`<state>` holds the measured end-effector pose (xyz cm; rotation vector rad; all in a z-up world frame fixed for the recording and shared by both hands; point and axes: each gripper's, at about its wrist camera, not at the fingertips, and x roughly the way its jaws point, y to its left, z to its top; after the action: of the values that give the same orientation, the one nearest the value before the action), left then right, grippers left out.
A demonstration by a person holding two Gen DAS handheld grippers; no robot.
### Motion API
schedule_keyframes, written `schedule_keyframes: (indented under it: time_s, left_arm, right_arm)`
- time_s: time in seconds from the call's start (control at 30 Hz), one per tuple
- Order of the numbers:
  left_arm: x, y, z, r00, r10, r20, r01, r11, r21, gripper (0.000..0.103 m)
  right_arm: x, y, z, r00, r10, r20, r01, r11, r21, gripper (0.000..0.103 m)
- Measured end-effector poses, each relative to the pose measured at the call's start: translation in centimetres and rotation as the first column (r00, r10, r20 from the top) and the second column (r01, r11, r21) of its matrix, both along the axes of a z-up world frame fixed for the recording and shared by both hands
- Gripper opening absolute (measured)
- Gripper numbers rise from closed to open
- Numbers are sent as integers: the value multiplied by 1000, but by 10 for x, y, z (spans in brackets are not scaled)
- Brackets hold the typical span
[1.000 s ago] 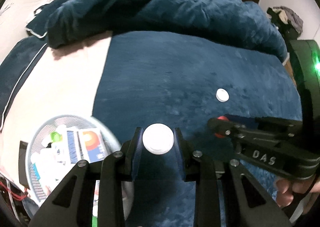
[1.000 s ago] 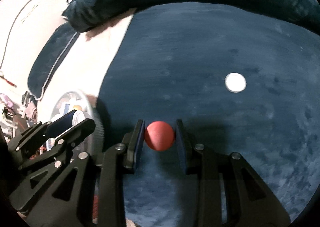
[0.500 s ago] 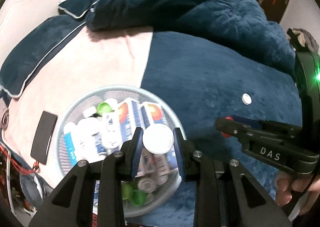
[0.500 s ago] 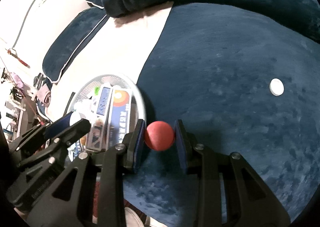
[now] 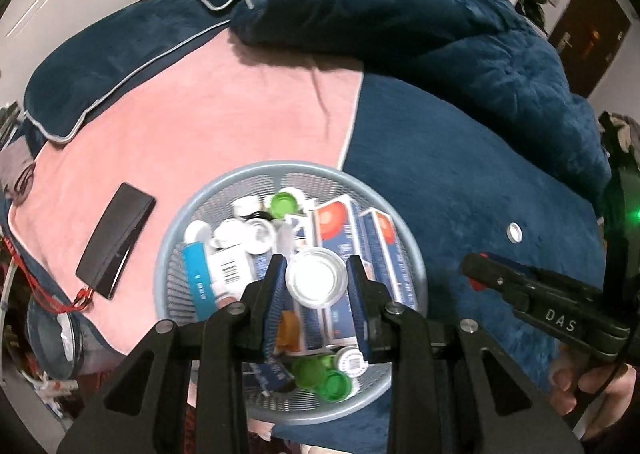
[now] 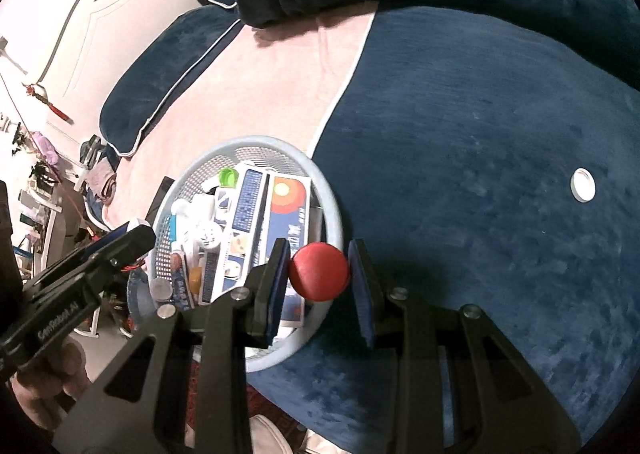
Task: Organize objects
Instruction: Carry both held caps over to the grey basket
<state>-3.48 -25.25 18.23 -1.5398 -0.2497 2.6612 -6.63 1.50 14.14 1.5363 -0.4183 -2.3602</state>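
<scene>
Currently, hazards run outward from the tools as follows.

Left gripper [image 5: 317,290]: clamped on a white cap [image 5: 316,282], hanging over the middle of the grey mesh basket [image 5: 172,230] — fingers [image 5: 273,294] press the cap's rim on both sides.

Left release risk: low. If the jaws part from this spot, the cap should fall among the boxes [image 5: 340,230] and the green caps [image 5: 320,378]. It may bounce off a sloping box and roll toward the rim.

Right gripper [image 6: 319,274]: clamped on a red cap [image 6: 319,271], poised over the basket's near rim [image 6: 332,209], half above the blue blanket [image 6: 480,113].

Right release risk: higher. Opening here could drop the red cap on the rim, and it would likely tip outward onto the blanket. The gripper wants to go further left, over the boxes [image 6: 276,221], first.

Collision risk: both grippers converge on one basket — the left tool's body [image 6: 80,278] sits close by in the right view. Simultaneous entry could knock a cap loose.

Basket stability: it rests on soft bedding, across the seam of pink sheet [image 5: 200,113] and blue blanket. A push on the rim could tilt it.

Remaining item: one white cap [image 6: 583,184] lies well apart on the blanket. On plush fabric, the fingers may snag the pile.
</scene>
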Motion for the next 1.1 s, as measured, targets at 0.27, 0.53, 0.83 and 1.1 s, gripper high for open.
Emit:
schedule_keyframes:
  time_s: [0.27, 0.53, 0.83, 1.1]
  left_arm:
    - [4, -27, -11, 998, 55, 42, -56, 998, 18, 31]
    - [7, -53, -21, 991, 109, 74, -113, 992, 53, 31]
    - [9, -66, -32, 985, 134, 106, -142, 987, 71, 31]
    - [7, -74, -39, 983, 142, 118, -151, 986, 73, 31]
  right_arm:
    - [-1, -25, 0, 999, 42, -3, -42, 999, -3, 31]
    - [-3, -55, 1, 995, 97, -19, -98, 994, -39, 31]
    - [-2, -89, -1, 986, 166, -32, -168, 985, -48, 31]
    - [-4, -103, -5, 982, 188, -25, -189, 981, -44, 31]
